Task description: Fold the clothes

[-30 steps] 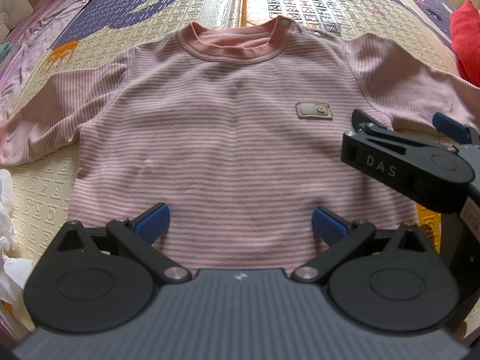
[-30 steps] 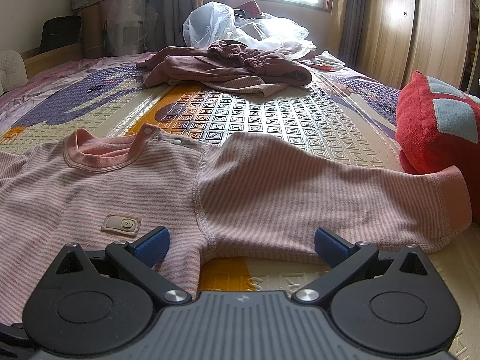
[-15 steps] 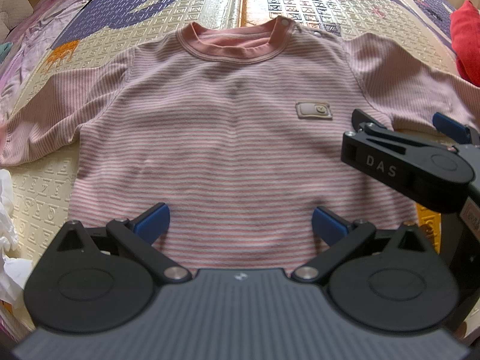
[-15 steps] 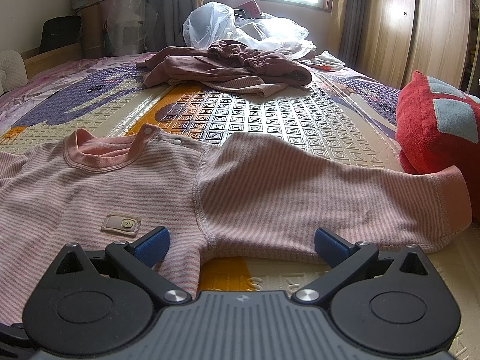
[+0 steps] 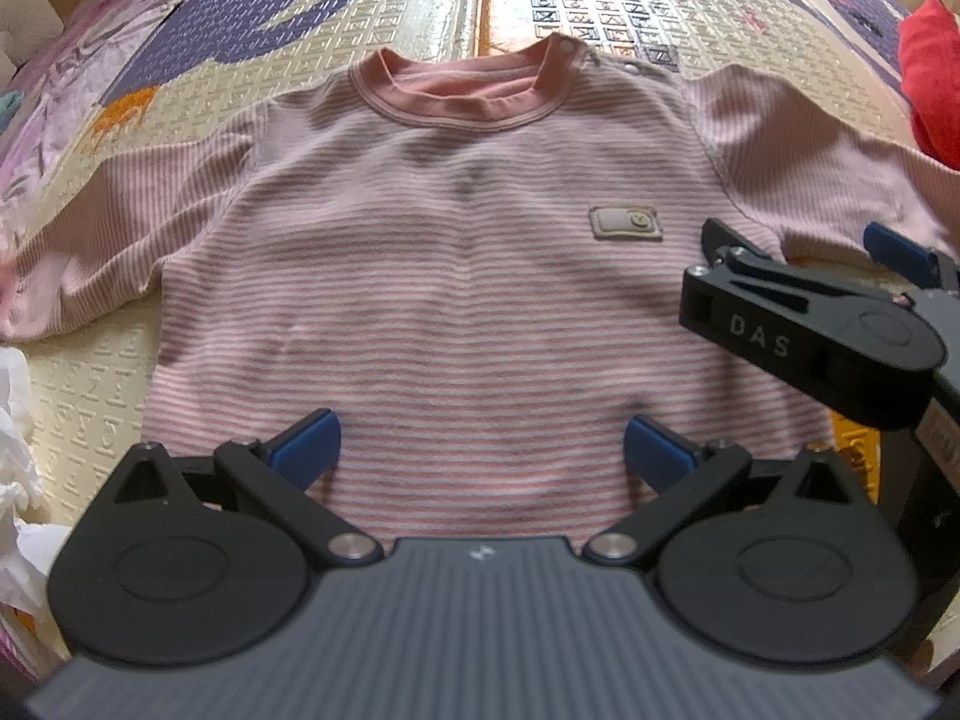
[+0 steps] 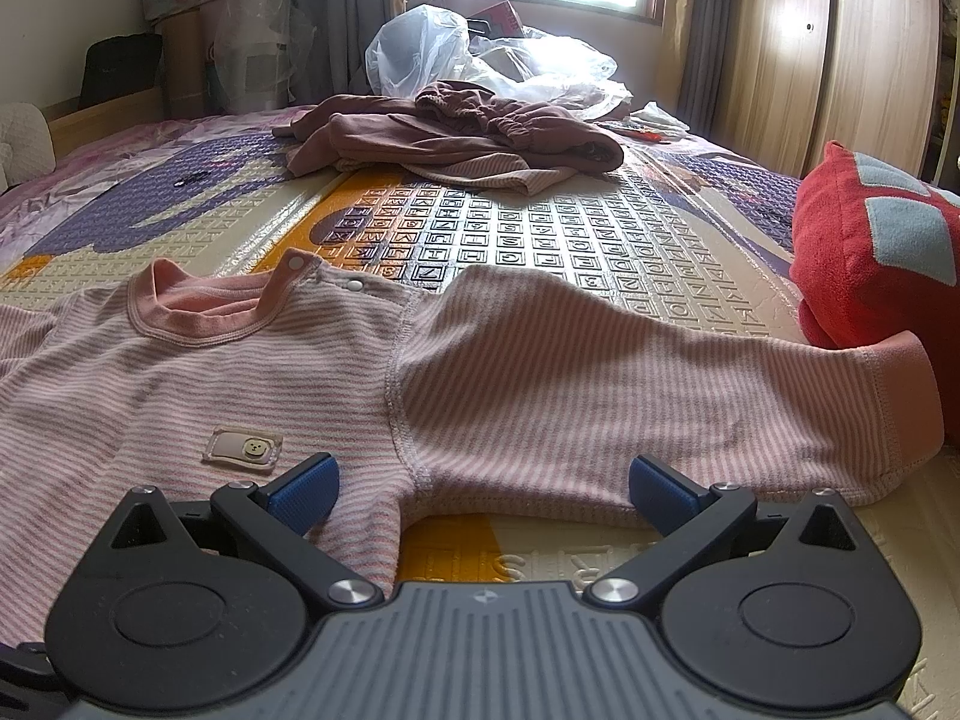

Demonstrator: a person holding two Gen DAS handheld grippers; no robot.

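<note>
A pink striped long-sleeved shirt (image 5: 456, 276) lies flat, front up, on the patterned play mat (image 5: 420, 18), collar away from me and both sleeves spread. My left gripper (image 5: 480, 450) hovers open over the shirt's bottom hem, nothing between its blue pads. My right gripper (image 6: 483, 483) is open too, low over the armpit where the right sleeve (image 6: 630, 384) meets the body. In the left wrist view the right gripper (image 5: 816, 276) shows at the shirt's right side. A small beige patch (image 5: 625, 222) sits on the chest.
A heap of brownish clothes (image 6: 456, 138) lies further up the mat, with clear plastic bags (image 6: 480, 54) behind it. A red cushion (image 6: 876, 246) sits beside the right cuff. White cloth (image 5: 15, 444) lies at the left edge. Wooden wardrobe doors (image 6: 840, 42) stand at the right.
</note>
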